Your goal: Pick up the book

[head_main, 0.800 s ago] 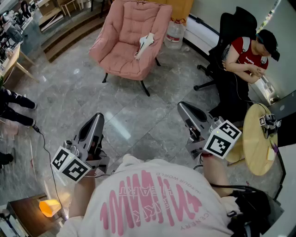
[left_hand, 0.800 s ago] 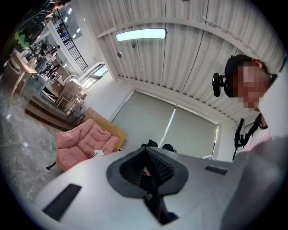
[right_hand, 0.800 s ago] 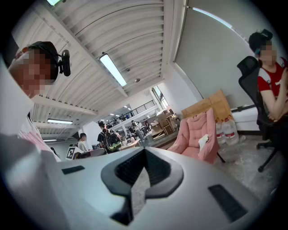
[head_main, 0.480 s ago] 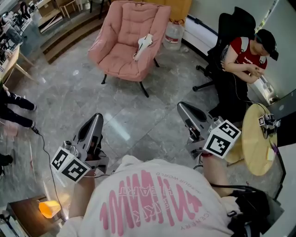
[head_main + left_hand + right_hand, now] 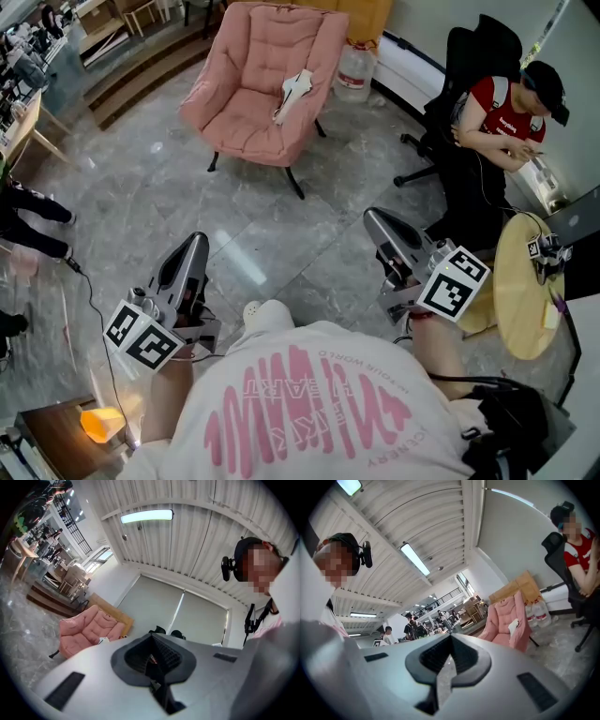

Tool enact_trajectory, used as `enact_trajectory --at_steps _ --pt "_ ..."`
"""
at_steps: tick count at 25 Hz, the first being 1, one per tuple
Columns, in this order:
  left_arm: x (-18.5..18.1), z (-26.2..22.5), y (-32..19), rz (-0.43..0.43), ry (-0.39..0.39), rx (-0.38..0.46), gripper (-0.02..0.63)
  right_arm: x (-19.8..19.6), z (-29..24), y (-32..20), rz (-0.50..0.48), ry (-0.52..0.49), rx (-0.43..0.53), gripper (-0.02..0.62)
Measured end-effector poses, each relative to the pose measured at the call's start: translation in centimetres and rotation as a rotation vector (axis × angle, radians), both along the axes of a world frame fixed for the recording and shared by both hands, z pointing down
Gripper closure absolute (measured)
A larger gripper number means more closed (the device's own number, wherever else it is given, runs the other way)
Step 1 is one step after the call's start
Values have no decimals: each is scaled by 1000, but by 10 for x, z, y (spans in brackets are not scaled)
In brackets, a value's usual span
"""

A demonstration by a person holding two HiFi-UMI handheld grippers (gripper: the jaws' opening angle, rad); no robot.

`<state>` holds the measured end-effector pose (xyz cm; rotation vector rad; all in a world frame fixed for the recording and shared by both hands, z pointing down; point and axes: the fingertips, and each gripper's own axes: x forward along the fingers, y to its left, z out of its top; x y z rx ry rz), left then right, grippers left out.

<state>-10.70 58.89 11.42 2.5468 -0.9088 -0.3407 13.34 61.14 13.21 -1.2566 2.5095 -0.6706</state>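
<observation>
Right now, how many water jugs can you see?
2: one water jug, a second jug beside it, on the floor by the pink armchair; head view shows only one.

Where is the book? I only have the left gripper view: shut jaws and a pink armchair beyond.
Observer: In the head view a white thing lies on the seat of the pink armchair; I can't tell whether it's the book.
Operator: And the right gripper?
Observer: The right gripper is shut with nothing between its jaws.
Operator: Anyone nearby?
Observer: A seated person in a red top is to the armchair's right in the head view, near a round wooden table.
</observation>
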Motion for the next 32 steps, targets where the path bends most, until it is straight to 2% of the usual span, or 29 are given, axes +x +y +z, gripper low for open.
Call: enact_trajectory --at_steps 4,8,13,19,32 --pt "-3 1 -17 -5 11 -6 597 5 1 -11 13 19 -10 588" --pt "4 3 -43 29 7 -14 597 13 1 -30 55 48 -21 588" --pt "5 -2 -83 85 2 -2 597 8 2 -60 98 14 -46 588" --pt "-13 -13 -149 91 27 8 597 -2 -10 -108 147 7 -39 588" --pt "-59 -14 -261 184 8 -9 597 -58 -9 -202 244 1 -47 588"
